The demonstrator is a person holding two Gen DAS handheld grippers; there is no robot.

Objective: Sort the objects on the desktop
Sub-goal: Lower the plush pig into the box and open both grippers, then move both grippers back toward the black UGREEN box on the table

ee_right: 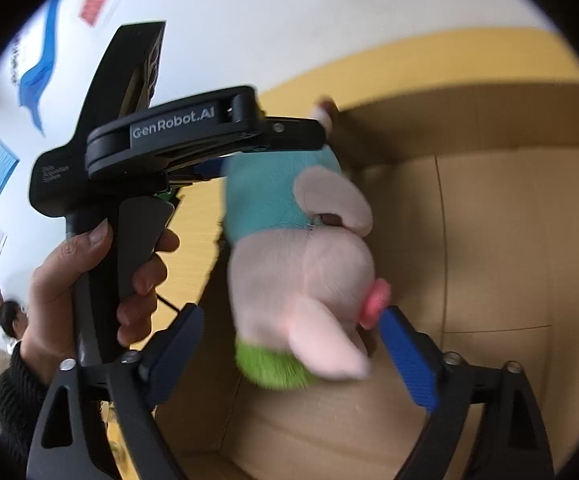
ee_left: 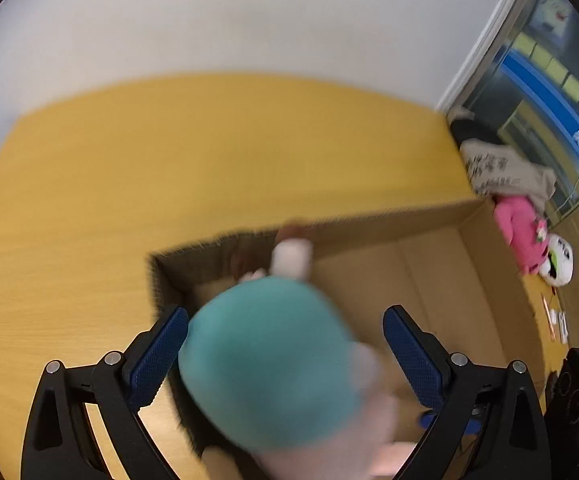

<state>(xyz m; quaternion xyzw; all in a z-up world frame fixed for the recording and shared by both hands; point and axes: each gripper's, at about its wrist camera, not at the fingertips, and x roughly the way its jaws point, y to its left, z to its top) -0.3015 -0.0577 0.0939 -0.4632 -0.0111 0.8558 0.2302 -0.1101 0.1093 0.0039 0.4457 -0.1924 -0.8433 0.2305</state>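
A plush toy (ee_right: 301, 264), teal in the body with a pale pink head and a green patch, is seen head down over the open cardboard box (ee_left: 441, 280), which stands on the yellow desk (ee_left: 129, 168). It sits between the fingers of both grippers, but no pad is seen pressing on it. The left gripper (ee_left: 285, 356) has its blue fingers (ee_left: 161, 356) spread wide, a clear gap being left on the right side of the toy. The right gripper (ee_right: 293, 356) is likewise spread wide, its right pad lying just beside the toy's pink snout; whether they touch cannot be told. The toy is blurred, so it is judged to be released and dropping into the box. The release is placed over the box's interior, presumably so that the toy lands inside rather than on the desk. A person's hand (ee_right: 89, 280) is wrapped round the left gripper's handle. A pink toy (ee_left: 521, 232) lies well apart, beyond the box.
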